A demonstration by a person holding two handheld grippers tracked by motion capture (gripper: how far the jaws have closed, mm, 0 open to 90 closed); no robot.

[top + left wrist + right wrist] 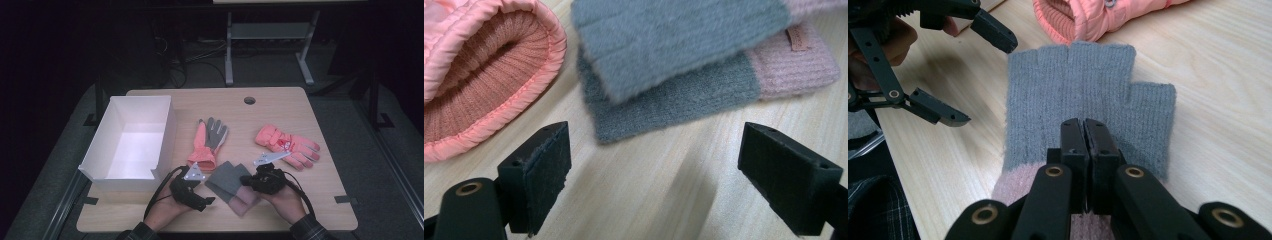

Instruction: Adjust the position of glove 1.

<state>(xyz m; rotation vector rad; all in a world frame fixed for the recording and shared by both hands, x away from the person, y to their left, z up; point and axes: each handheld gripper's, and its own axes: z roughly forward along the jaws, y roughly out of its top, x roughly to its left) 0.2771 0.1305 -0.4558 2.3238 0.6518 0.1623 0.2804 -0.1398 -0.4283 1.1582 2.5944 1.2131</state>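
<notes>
Two grey knit fingerless gloves with pale pink cuffs are at the table's front centre. My right gripper [1083, 126] [251, 181] is shut on the upper knit glove [1073, 85] [674, 35] [231, 172] just above its cuff, with its fingers pointing away from me. The second knit glove [674, 105] [220, 189] lies flat on the wood beneath it. My left gripper [656, 150] [205, 197] [987, 82] is open with bare wood between its jaws, just left of the knit gloves and touching neither.
A pink ski glove with a grey palm [207, 142] [479, 75] [1098, 15] lies just behind the knit gloves. Its mate [287, 145] is at the right. An open white box [165, 140] stands at the left. A cable hole [249, 100] is near the far edge.
</notes>
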